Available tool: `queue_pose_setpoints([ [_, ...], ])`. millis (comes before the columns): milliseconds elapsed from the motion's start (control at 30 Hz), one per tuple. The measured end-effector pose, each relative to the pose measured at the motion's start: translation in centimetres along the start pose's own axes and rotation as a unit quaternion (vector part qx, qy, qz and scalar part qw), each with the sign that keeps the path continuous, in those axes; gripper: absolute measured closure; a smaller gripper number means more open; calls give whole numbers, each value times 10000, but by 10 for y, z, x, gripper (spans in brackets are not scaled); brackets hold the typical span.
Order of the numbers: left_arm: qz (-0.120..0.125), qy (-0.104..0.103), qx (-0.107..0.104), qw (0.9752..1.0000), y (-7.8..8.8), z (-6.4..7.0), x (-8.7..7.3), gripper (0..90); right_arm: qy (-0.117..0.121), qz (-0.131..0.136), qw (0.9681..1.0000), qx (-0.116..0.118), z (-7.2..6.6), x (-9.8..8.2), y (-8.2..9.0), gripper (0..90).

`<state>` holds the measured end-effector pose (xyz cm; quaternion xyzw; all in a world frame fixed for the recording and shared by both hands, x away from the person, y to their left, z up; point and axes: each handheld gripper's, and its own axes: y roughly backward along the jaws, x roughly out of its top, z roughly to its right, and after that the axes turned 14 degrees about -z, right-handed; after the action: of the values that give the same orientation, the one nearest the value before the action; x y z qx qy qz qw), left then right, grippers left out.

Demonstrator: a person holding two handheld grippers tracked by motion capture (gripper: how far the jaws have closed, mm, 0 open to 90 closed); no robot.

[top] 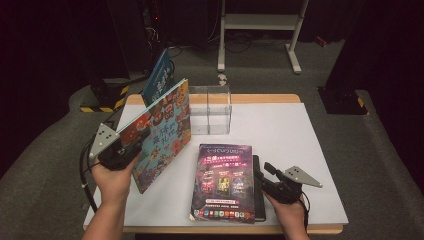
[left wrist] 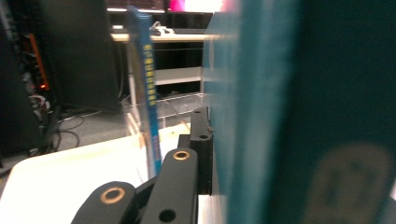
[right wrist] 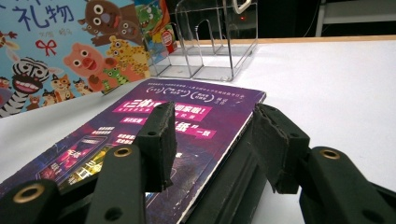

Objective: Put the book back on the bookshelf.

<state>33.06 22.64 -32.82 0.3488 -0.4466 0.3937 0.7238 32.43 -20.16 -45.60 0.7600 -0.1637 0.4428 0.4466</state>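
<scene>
My left gripper (top: 131, 148) has its jaws clamped flat on the lower edge of a large, thin picture book with a colourful cartoon-animal cover (top: 161, 131), holding it tilted on edge above the left side of the white tabletop (top: 280, 150); in the left gripper view the book's teal face (left wrist: 299, 112) stands hard against my black jaw, its top leaning toward the far end of the table. My right gripper (top: 264, 172) rests low at the near right of the table with its jaws about half open and gripping nothing: in the right gripper view one pad hovers over the purple cover and the other stands just off the edge, so the right-hand edge of a thick purple-covered paperback with pink lettering (right wrist: 187, 126) lies between them, and I cannot tell whether either pad touches it. That paperback lies flat on the table, partly over a dark, flat book (top: 258, 190) whose edge shows along its right side. Beyond both books, near the far edge, stands a clear acrylic divided book stand (top: 210, 110), its compartments holding nothing. Behind the picture book a thin blue book with yellow lettering on its spine (left wrist: 145, 93) stands upright, beside the stand.
</scene>
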Motion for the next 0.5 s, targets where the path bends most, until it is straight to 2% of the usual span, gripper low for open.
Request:
queue_pose_setpoints([
  [33,0,0,0,10000,0,0,0,815,0,0,10000,0,0,0,0,496],
  [167,111,-53,224,9997,5,-4,1,816,10,-2,10000,1,-1,0,0,496],
  [300,174,-57,302,9994,4,-4,1,816,12,-5,10000,8,-1,0,0,496],
  [433,204,-73,376,9991,-8,-2,0,815,34,-9,10000,18,-2,0,-1,496],
  [467,233,-171,463,9985,-16,1,-2,815,35,-7,10000,26,-3,0,0,496],
  [500,233,-171,463,9985,-16,1,-2,815,35,-7,10000,26,-3,0,0,496],
])
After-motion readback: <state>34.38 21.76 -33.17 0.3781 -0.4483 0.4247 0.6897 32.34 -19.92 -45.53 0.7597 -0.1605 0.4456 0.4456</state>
